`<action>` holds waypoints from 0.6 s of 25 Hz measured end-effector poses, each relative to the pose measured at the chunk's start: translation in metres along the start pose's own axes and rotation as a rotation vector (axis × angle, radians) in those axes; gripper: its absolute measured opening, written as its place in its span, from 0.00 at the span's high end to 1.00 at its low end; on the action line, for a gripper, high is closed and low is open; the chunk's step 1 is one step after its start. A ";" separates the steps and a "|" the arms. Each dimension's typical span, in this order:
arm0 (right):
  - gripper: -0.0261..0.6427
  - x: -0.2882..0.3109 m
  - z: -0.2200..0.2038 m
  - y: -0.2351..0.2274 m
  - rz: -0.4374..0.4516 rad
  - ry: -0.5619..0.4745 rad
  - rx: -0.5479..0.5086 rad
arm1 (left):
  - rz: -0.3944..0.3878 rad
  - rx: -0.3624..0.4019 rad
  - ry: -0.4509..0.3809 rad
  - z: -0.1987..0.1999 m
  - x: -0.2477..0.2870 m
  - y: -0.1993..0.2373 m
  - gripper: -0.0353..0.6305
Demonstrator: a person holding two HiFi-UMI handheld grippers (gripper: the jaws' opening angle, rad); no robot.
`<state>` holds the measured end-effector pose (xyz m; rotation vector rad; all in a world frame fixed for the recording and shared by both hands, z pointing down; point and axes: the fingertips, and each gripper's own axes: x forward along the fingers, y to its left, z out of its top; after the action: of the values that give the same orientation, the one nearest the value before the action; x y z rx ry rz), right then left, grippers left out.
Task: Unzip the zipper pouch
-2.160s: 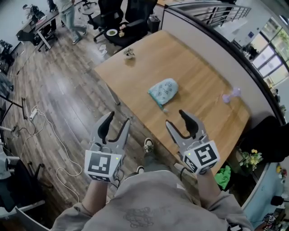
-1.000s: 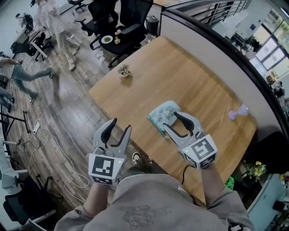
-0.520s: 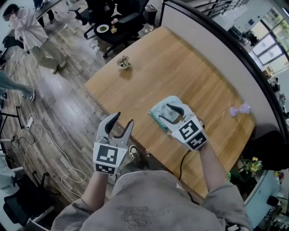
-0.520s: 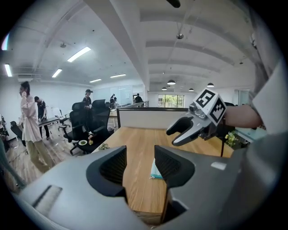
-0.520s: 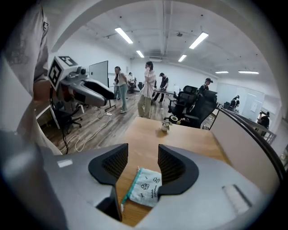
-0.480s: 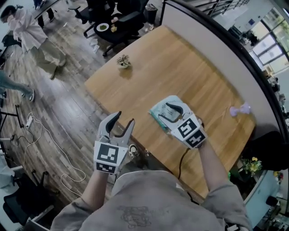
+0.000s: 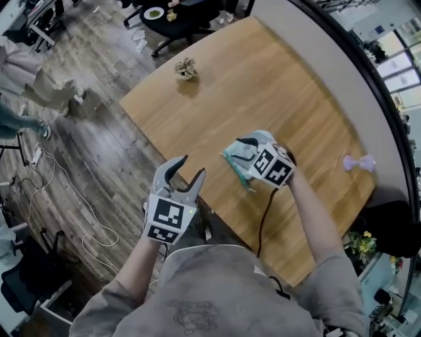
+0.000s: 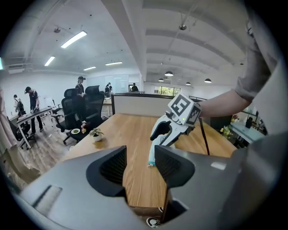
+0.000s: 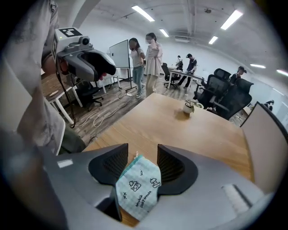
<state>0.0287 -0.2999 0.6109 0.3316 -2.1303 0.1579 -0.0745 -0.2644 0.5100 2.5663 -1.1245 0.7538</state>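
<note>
My left gripper (image 7: pixel 187 172) is nearest to me. It hangs over the near edge of the wooden table (image 7: pixel 276 85), just off the corner, with its claw released. The two jaws stand well apart with only bare wood and floor between them.

Further in, my right gripper (image 9: pixel 143 161) is down on the zipper pouch (image 9: pixel 137 188). The right gripper view shows its jaws apart too, one on each side of the pouch. I see them straddling the cloth but no clamping. The pouch is pale mint cloth printed with small houses, and a teal zipper edge (image 9: pixel 122 174) runs along one side. It bulges up into the gap between the jaws. It lies on the near half of the table, close to the edge that faces me.

A small purple dumbbell-shaped thing (image 7: pixel 358 162) sits well apart to the right, near the partition side. At the far corner stands a little potted plant (image 7: pixel 186 68). Beyond the table is a black office chair (image 7: pixel 181 16) with a plate (image 7: pixel 154 12) on it. A cable (image 7: pixel 72 191) trails over the plank floor to the left. People (image 9: pixel 145 63) stand by a whiteboard in the distance.
</note>
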 end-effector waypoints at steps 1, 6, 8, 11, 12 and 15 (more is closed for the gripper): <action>0.64 0.007 -0.002 -0.001 0.026 0.004 -0.008 | -0.001 -0.004 0.009 -0.005 0.004 0.001 0.67; 0.64 0.049 -0.025 -0.001 0.114 0.105 -0.101 | -0.014 -0.016 0.057 -0.036 0.021 0.003 0.67; 0.64 0.064 -0.036 0.000 0.153 0.151 -0.157 | -0.019 -0.014 0.077 -0.045 0.027 0.004 0.67; 0.64 0.079 -0.051 0.001 0.211 0.207 -0.221 | -0.022 -0.018 0.097 -0.057 0.034 0.005 0.67; 0.64 0.083 -0.054 0.001 0.226 0.220 -0.237 | -0.023 -0.019 0.102 -0.060 0.035 0.005 0.67; 0.64 0.091 -0.058 -0.001 0.264 0.239 -0.262 | -0.029 -0.027 0.118 -0.070 0.036 0.006 0.68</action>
<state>0.0282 -0.3025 0.7190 -0.1188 -1.9201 0.0646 -0.0830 -0.2620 0.5881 2.4751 -1.0512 0.8654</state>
